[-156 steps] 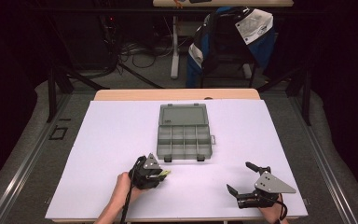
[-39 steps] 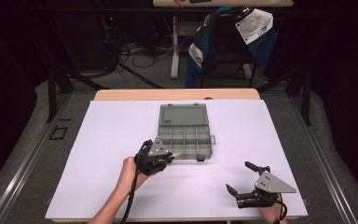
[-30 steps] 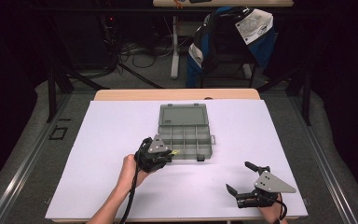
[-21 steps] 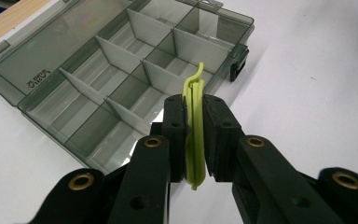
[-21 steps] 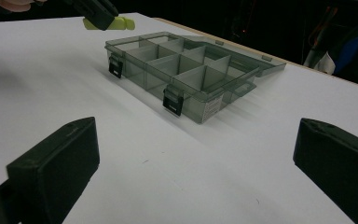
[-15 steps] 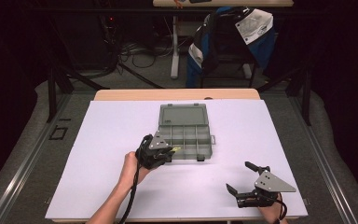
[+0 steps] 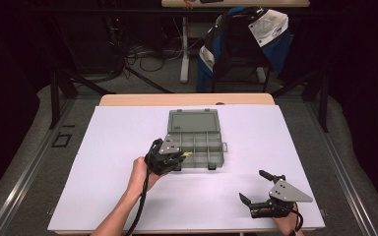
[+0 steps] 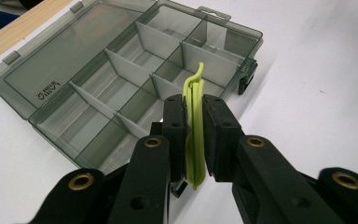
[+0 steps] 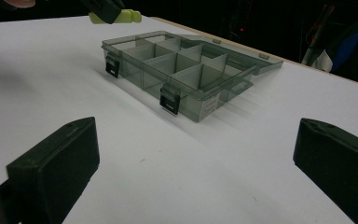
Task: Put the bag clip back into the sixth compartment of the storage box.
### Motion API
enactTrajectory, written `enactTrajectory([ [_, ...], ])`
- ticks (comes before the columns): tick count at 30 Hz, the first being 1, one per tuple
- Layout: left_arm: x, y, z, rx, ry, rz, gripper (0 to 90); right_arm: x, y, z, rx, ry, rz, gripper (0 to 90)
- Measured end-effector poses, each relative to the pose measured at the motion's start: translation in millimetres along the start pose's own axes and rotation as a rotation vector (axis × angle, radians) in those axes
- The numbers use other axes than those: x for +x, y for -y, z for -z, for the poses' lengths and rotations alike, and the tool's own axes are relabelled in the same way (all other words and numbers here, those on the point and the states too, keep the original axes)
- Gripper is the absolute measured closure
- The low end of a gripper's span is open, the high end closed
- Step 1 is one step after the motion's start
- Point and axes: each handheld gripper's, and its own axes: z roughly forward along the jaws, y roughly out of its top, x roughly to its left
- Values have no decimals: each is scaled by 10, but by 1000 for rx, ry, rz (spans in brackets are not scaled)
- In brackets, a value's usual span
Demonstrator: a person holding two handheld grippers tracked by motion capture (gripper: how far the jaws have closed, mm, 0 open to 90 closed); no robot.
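Observation:
An open grey organizer box (image 7: 197, 140) with several empty compartments lies mid-table, lid folded back. My left gripper (image 7: 181, 156) hovers at the box's front-left corner, shut on a thin yellow-green strip (image 8: 194, 126) that stands up between the jaws. In the left gripper view the strip's tip points over the box (image 8: 135, 79). The right gripper (image 7: 255, 188) rests near the table's front right, open, nothing between its fingers (image 9: 56, 163). From the right gripper view the box (image 9: 186, 70) sits ahead, with the yellow-green strip (image 9: 115, 17) above its far left corner.
The white table top (image 7: 103, 147) spreads wide on both sides of the box. Beyond the table's far edge stand a chair with a blue jacket (image 7: 241, 44) and cables on the floor.
My left gripper has carried the yellow-green strip forward from the front of the table to the box's front-left corner. The right gripper has stayed put.

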Motion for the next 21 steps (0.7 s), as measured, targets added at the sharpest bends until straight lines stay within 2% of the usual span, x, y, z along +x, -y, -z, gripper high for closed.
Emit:
enactTrajectory([
  [9,-7,-17,-53,1,-4,2,802,3,5,1,3,5,1,0],
  [21,34,-33,-77,1,-15,30,802,-8,2,6,4,9,-3,0],
])
